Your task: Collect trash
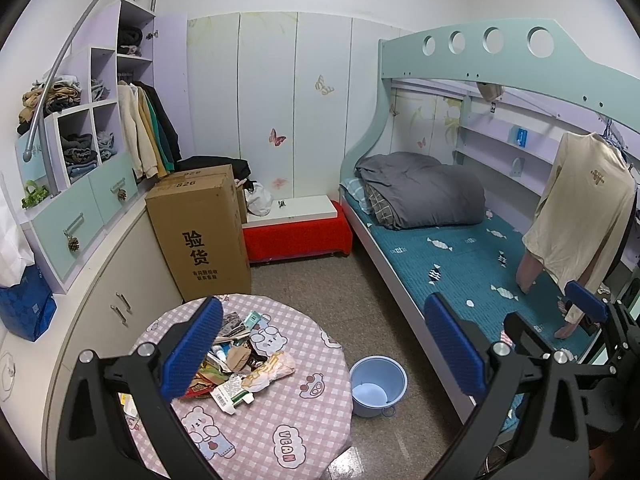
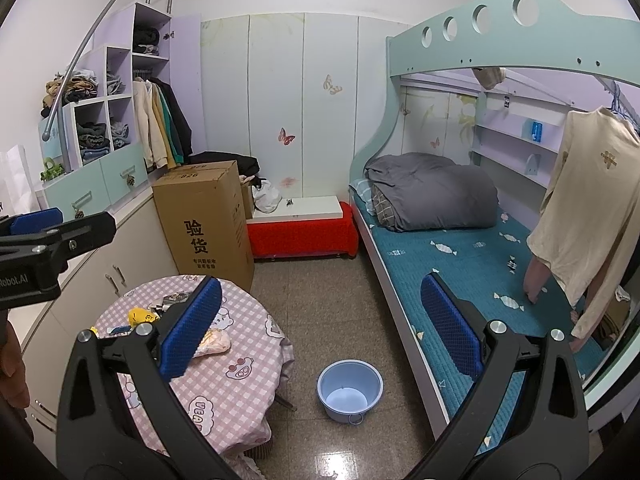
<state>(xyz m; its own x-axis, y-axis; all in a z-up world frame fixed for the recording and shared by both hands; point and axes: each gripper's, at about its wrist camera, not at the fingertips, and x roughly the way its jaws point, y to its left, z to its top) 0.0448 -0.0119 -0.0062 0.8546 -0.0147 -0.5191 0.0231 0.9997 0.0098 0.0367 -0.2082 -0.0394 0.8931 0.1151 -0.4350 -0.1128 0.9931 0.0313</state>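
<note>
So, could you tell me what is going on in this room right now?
A person holds a gripper in each hand above a round table piled with trash. The left gripper and right gripper are both open and empty. A blue bucket on the floor beside the table holds no trash yet.

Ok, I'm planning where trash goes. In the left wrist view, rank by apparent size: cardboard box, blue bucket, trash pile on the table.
Largest to smallest:
1. cardboard box
2. trash pile
3. blue bucket
The pile is nearer the camera, so its lead over the bucket is unsure.
</note>
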